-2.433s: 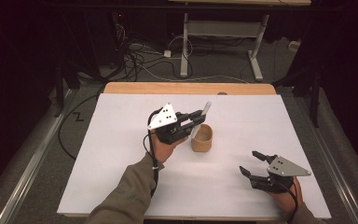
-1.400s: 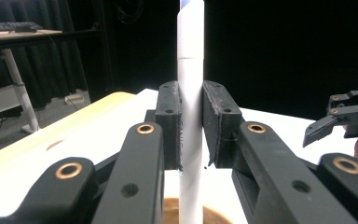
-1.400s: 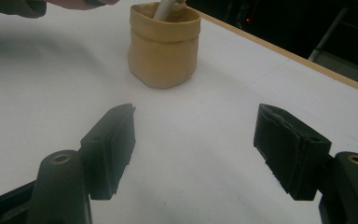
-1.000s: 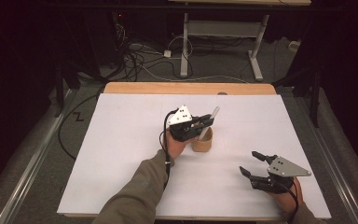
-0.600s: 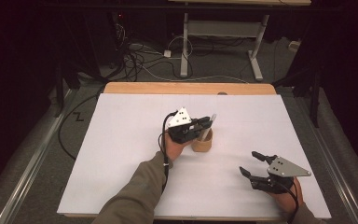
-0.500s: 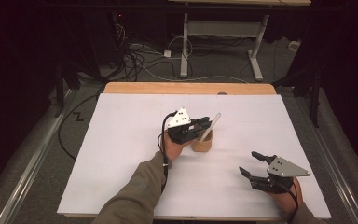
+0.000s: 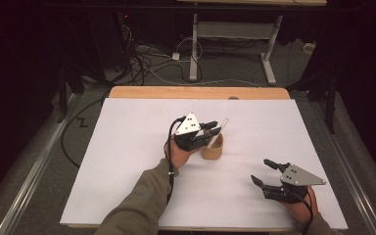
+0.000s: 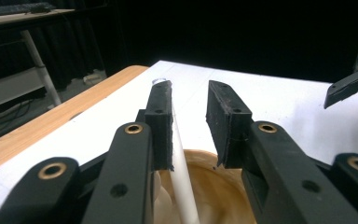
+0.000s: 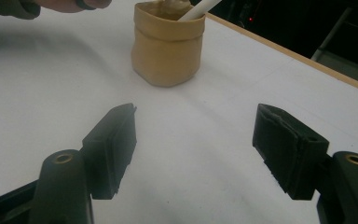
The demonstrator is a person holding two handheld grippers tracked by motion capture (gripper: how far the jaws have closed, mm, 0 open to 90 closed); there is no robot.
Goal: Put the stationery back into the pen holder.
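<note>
The left gripper [image 7: 214, 132] hovers over the tan cup [image 7: 213, 149] near the middle of the white counter [image 7: 127, 147]. Its jaws have just been opening and now stand a little apart, with the white stick [image 8: 182, 182] between them, lying against one jaw and clear of the other. The stick leans in the cup, its top poking out past the jaws. The right gripper [image 7: 264, 172] rests near the counter's front edge, well apart from the cup, its jaws wide and holding nothing.
</note>
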